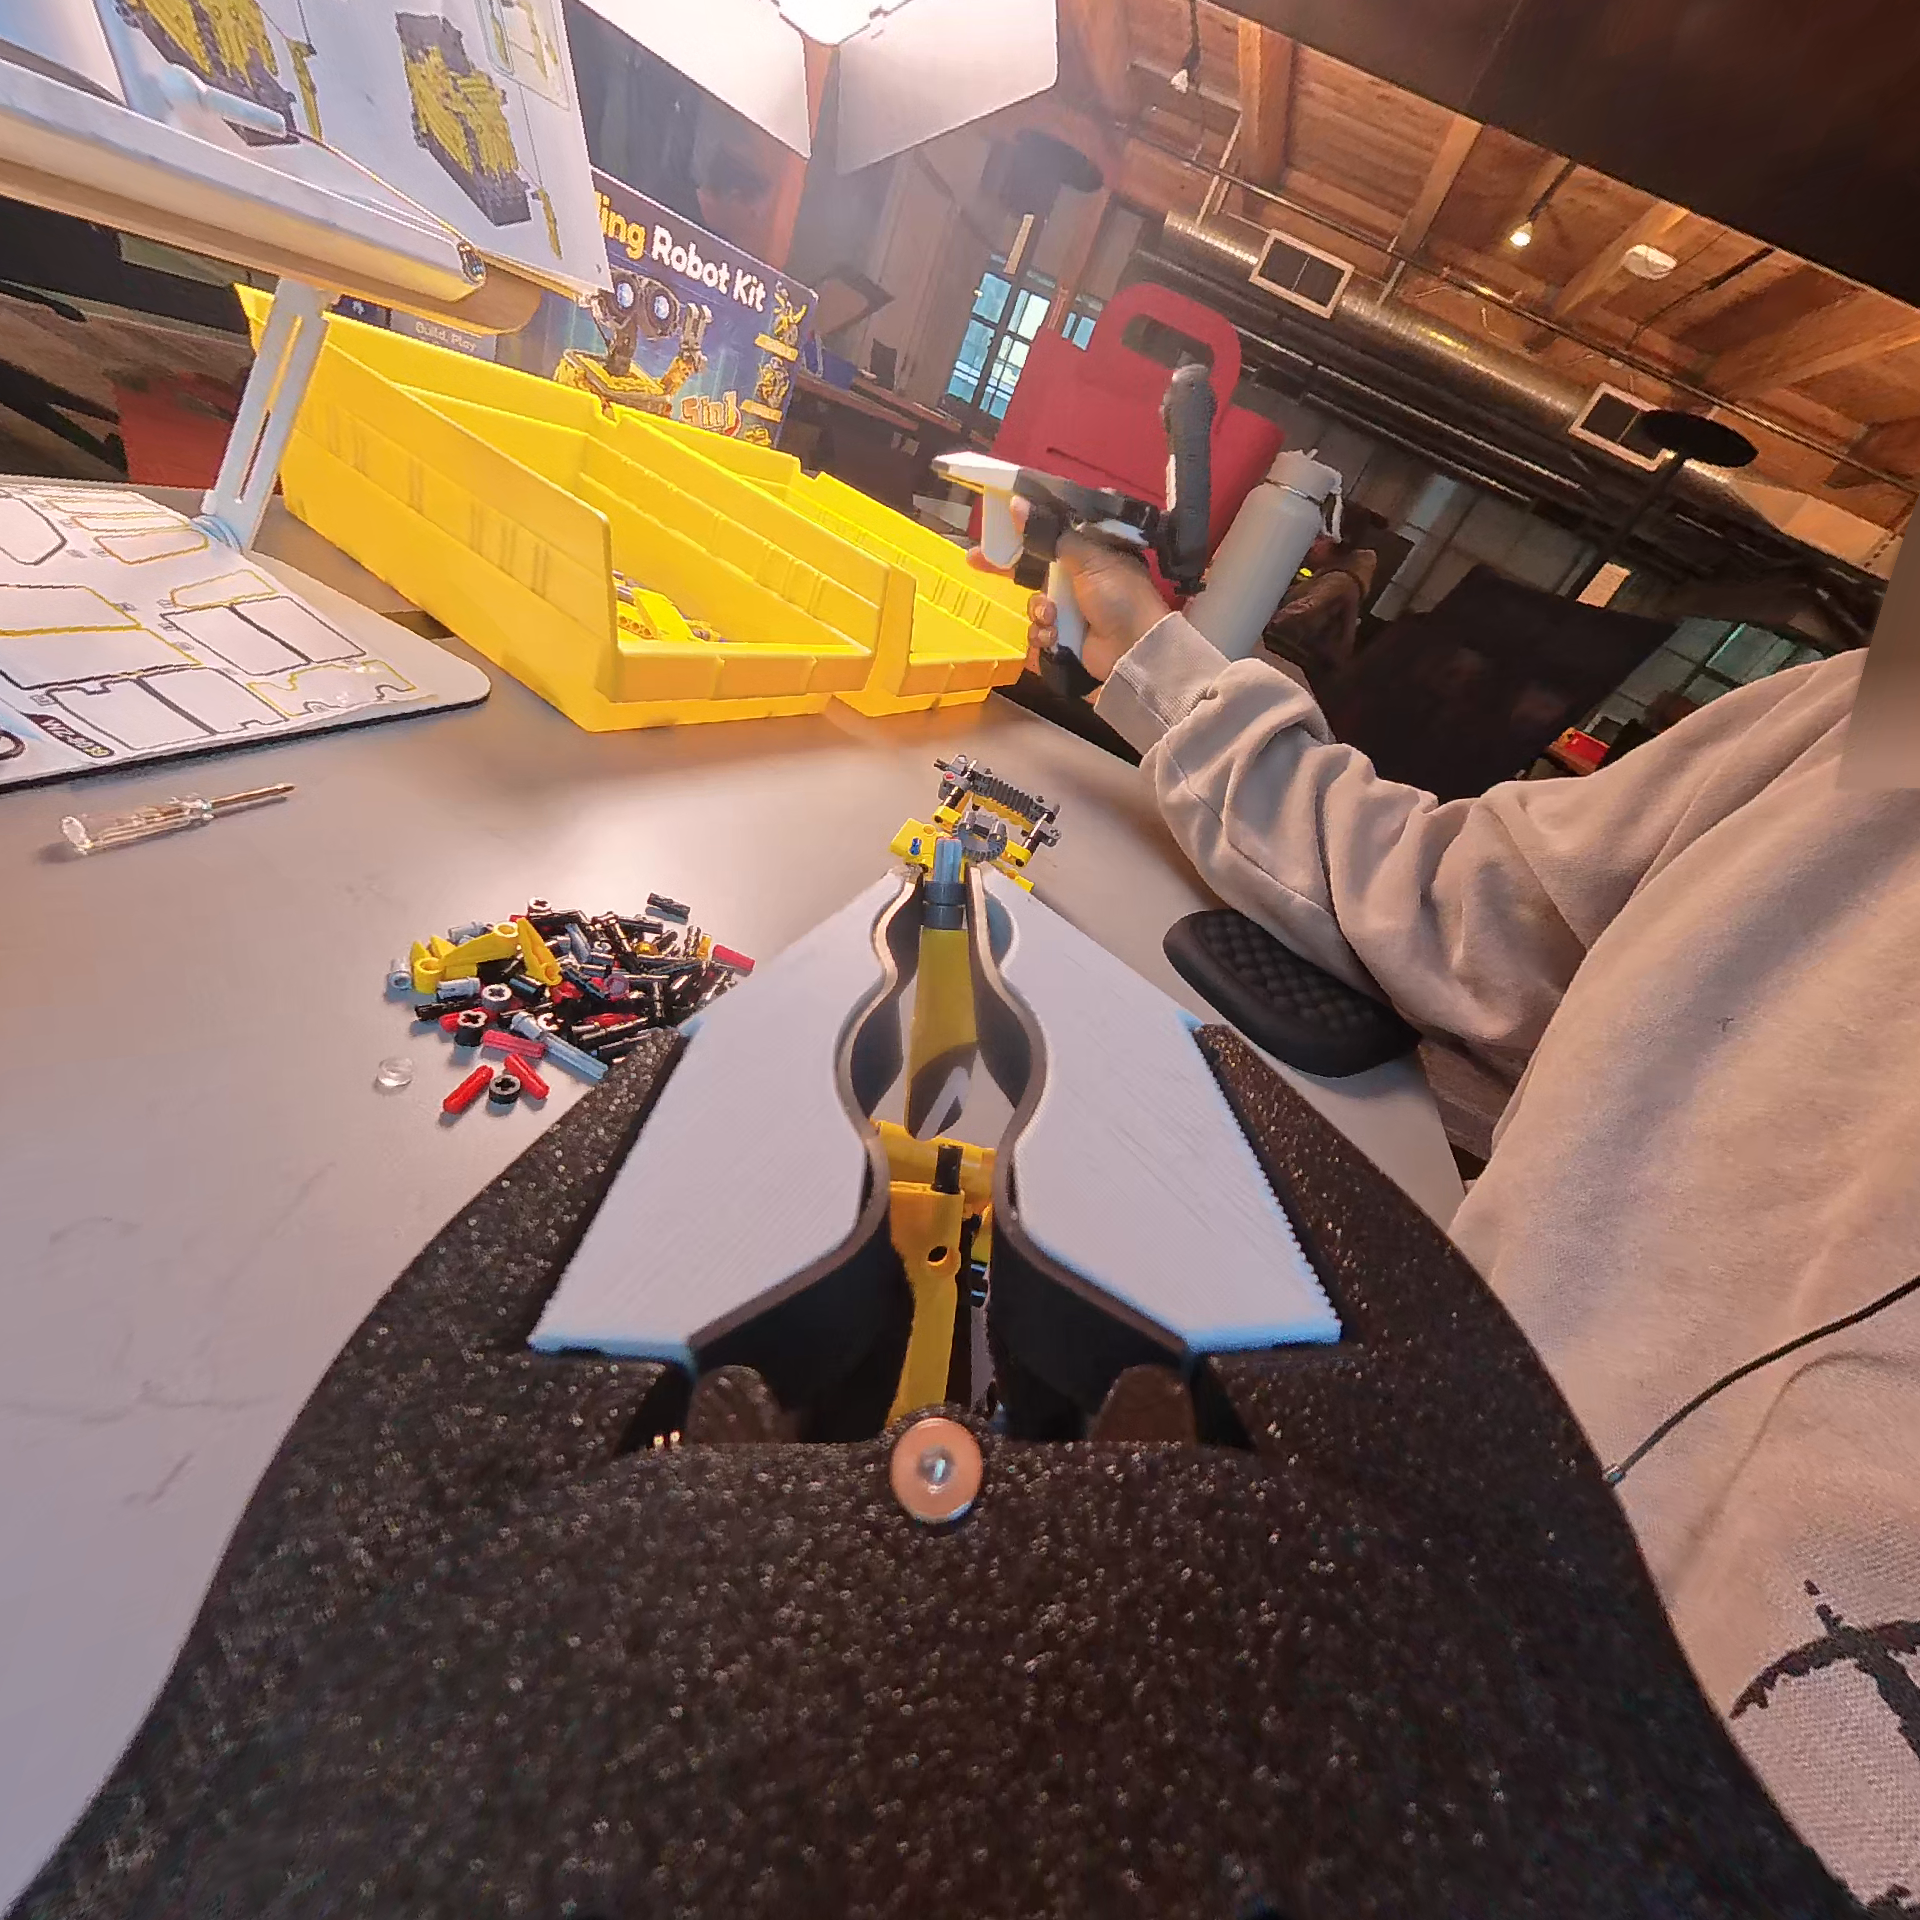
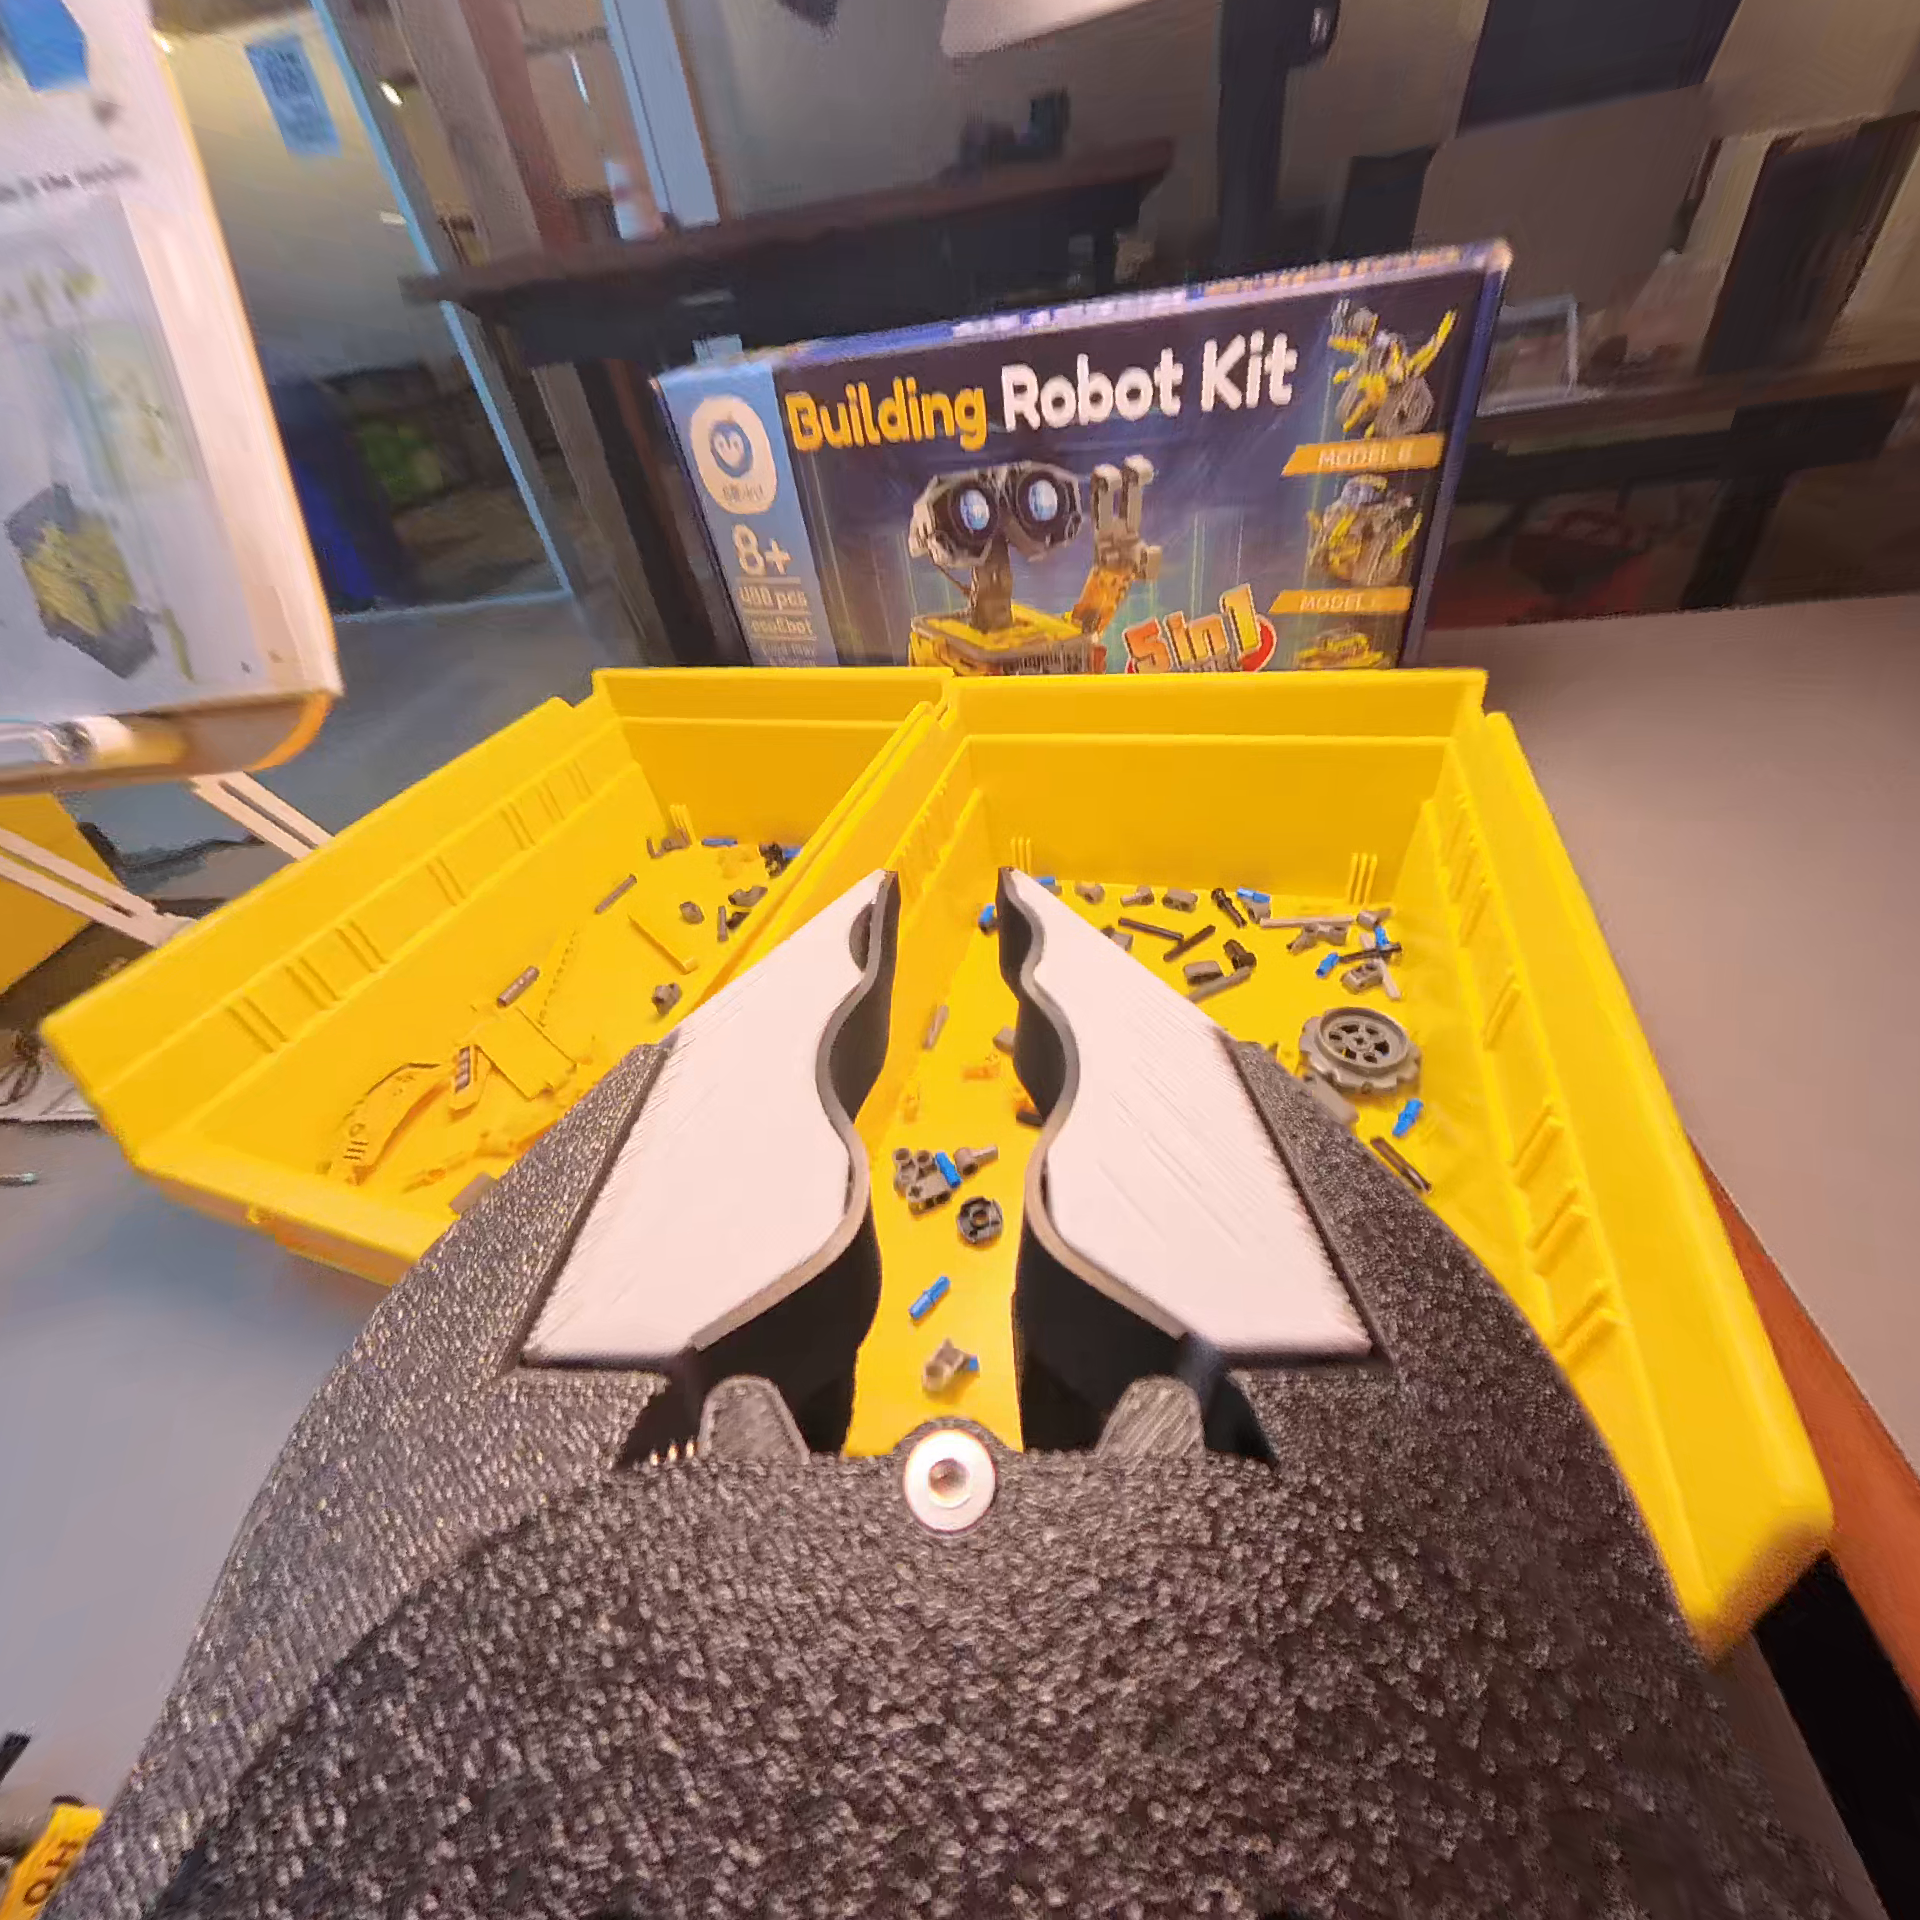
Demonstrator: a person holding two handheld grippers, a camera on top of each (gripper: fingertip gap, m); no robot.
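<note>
My left gripper (image 1: 943, 883) is shut on a yellow and grey brick-built assembly (image 1: 940, 1023) that runs between its fingers; the assembly's geared end (image 1: 992, 805) sticks out past the fingertips above the grey table (image 1: 260, 1195). A pile of small black, red and yellow pins (image 1: 566, 987) lies to its left. My right gripper (image 2: 943, 883) is open and empty, held over the right yellow bin (image 2: 1507, 1039), which holds small grey, black and blue parts (image 2: 1247, 935) and a grey gear wheel (image 2: 1356, 1049). The right gripper also shows in the left wrist view (image 1: 1060, 509), held in a hand above the bins.
A second yellow bin (image 2: 312, 997) with yellow pieces stands to the left. A kit box (image 2: 1091, 468) stands behind the bins. An instruction sheet on a stand (image 1: 312, 135), a printed mat (image 1: 187, 634), a small screwdriver (image 1: 166, 821) and a black wrist rest (image 1: 1288, 997) are on the table. About 50 centimeters separates my left fingertips from my right.
</note>
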